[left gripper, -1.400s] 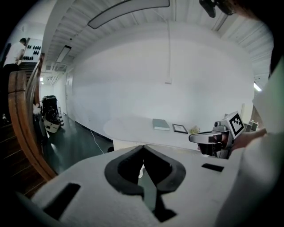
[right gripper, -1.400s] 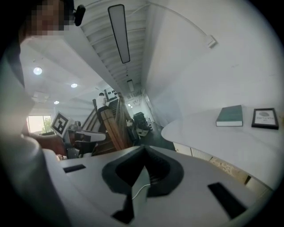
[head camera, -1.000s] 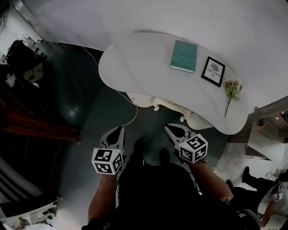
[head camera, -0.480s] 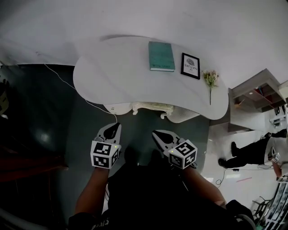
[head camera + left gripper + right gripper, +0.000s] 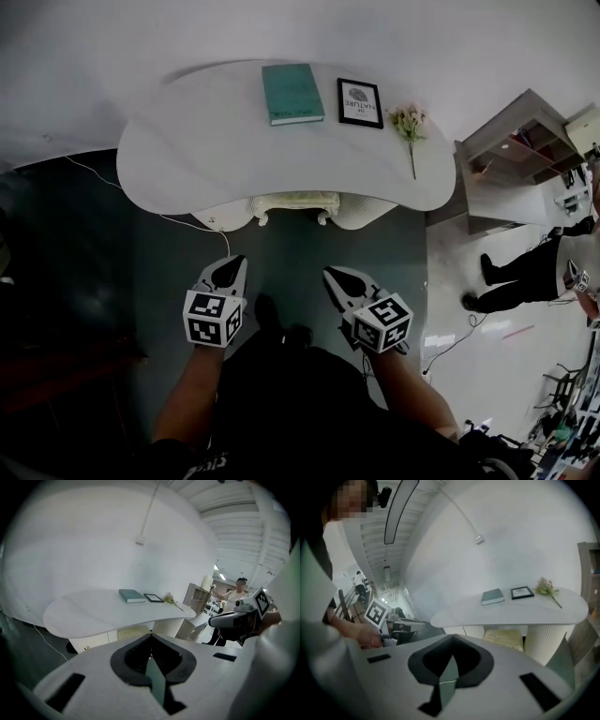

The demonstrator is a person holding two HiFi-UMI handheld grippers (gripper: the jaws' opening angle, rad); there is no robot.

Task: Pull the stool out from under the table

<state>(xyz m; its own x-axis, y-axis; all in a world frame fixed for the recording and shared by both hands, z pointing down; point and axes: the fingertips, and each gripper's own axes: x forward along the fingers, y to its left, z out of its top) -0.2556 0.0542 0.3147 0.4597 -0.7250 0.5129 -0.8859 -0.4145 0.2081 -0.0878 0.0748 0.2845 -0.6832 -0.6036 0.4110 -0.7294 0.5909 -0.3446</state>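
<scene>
L gripper [image 5: 231, 265] is held low over the dark floor [image 5: 281, 253], jaws pressed together w/ nothing btwn them, as is seen in the left gripper view; R gripper [image 5: 334, 276] is held beside it, a little apart, jaws likewise pressed together & empty. Both are pointed toward the worktop [image 5: 197, 150] but are well short of it; nothing is touched by either.

The stool [image 5: 294, 202] is tucked under the worktop's front edge, approx midway along it; only its pale cushioned front & two carved white legs are seen in the head view, the rest being covered by the worktop; it is flanked by two rounded white pedestals, one each side.

On the worktop, toward the wall side, a teal book [image 5: 292, 92] is laid flat; a black-framed picture [image 5: 359, 102] is set just to its right; a sprig of pale flowers [image 5: 410, 127] is laid further right, stem toward the front edge.

A thin white cable [image 5: 178, 221] is trailed across the floor from the left to the L pedestal; at far right, on lighter floor, a person in dark clothes [image 5: 520, 279] is seen near a shelf unit [image 5: 520, 141].
</scene>
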